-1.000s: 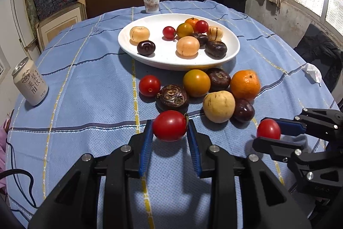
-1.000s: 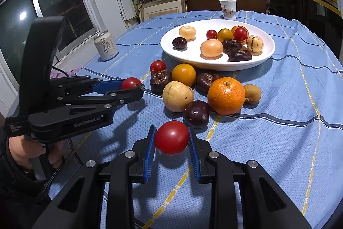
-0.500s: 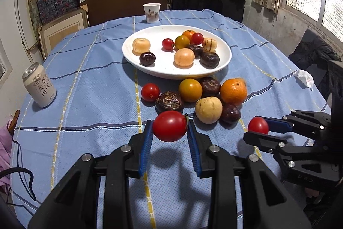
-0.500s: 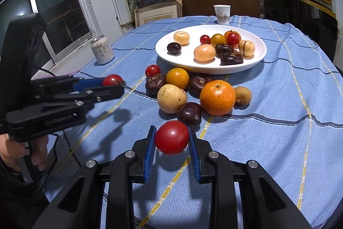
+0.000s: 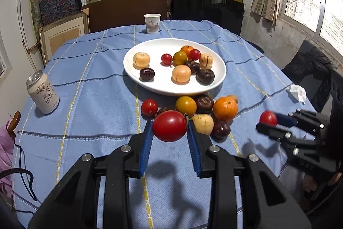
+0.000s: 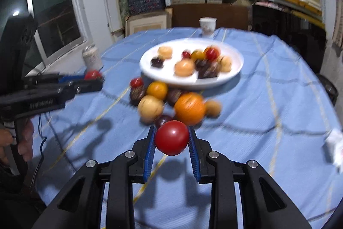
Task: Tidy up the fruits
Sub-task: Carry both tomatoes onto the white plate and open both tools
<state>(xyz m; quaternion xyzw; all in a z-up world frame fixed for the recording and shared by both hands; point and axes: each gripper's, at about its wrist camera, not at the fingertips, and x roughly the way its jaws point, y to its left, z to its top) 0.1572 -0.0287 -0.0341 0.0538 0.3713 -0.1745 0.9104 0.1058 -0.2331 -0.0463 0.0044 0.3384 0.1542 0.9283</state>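
Both grippers' jaws pinch red tomatoes, the left gripper and right gripper, with the white plate ahead toward upper centre of each frame.

A blue tablecloth with yellow and dark checks carries a white plate and red tomatoes.

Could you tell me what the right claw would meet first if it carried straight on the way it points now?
Probably the dark fruit just beyond the red tomato it grips, ahead of the orange; depth is unclear.
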